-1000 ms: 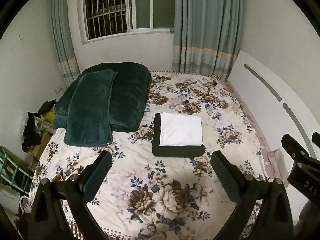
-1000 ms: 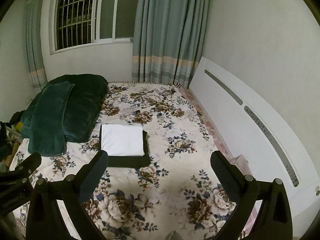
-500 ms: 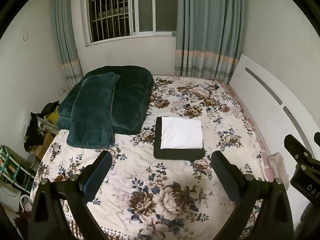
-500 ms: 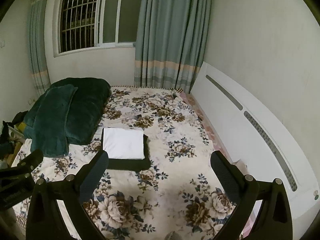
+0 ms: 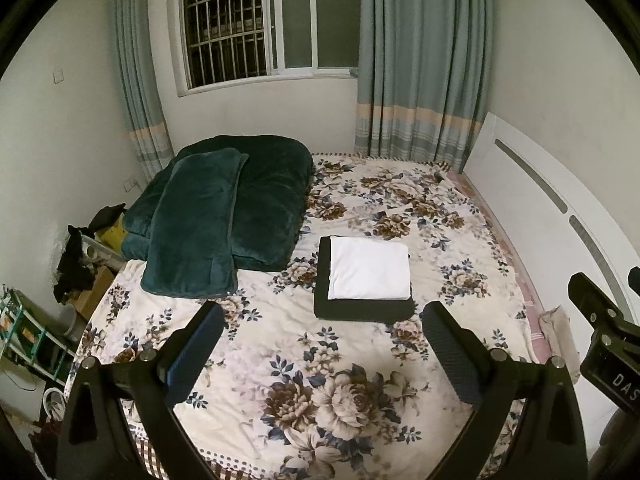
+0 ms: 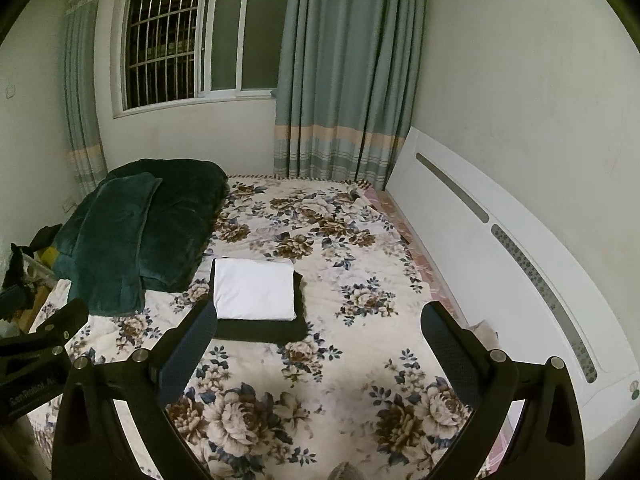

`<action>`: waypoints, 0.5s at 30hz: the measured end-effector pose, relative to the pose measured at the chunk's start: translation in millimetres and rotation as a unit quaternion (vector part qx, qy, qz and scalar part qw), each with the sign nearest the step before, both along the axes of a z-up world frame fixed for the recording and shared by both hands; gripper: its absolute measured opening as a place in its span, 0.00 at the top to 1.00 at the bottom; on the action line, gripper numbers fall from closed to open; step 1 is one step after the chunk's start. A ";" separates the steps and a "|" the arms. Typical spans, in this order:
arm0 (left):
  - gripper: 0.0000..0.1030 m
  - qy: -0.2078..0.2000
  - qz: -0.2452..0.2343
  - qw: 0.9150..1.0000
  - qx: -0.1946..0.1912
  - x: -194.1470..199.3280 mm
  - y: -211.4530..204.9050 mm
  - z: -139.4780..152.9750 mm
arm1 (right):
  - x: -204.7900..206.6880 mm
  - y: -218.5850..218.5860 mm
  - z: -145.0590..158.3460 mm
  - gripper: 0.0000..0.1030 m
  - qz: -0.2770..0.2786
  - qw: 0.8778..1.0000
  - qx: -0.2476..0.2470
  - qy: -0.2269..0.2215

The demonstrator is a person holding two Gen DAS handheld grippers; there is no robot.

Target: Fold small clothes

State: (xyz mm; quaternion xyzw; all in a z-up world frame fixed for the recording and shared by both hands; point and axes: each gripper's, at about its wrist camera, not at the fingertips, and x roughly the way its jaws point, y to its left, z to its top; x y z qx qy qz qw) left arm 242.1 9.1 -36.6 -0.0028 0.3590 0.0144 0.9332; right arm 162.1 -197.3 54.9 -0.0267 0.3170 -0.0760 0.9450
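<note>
A folded white garment lies on top of a folded black garment in the middle of the floral bedspread. The same stack shows in the right wrist view, white on black. My left gripper is open and empty, held well above the bed and back from the stack. My right gripper is open and empty too, to the right of the left one. Each gripper shows at the edge of the other's view.
A dark green folded quilt with a green pillow on it lies at the bed's far left. A white headboard runs along the right side. Curtains and a barred window stand behind. Clutter and a rack sit left of the bed.
Both grippers have drawn back and tilted upward, so the stack looks smaller and more of the window and wall shows. The folded stack has not moved.
</note>
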 end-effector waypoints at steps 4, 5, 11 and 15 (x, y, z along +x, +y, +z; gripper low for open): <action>0.02 -0.002 0.002 1.000 0.002 -3.4 1.0 1.5 | -0.8 3.7 0.4 0.00 0.005 1.000 0.002 -0.002; 0.02 -0.003 0.002 1.000 0.002 -4.2 1.1 2.5 | -1.9 4.8 0.4 0.00 0.006 1.000 0.002 -0.002; 0.02 -0.003 0.002 1.000 0.003 -4.4 1.3 2.1 | -3.3 5.2 -0.2 0.00 0.005 1.000 0.002 -0.002; 0.02 -0.005 0.004 1.000 0.004 -7.1 1.2 5.6 | -4.4 6.8 1.0 0.00 0.006 1.000 0.003 -0.003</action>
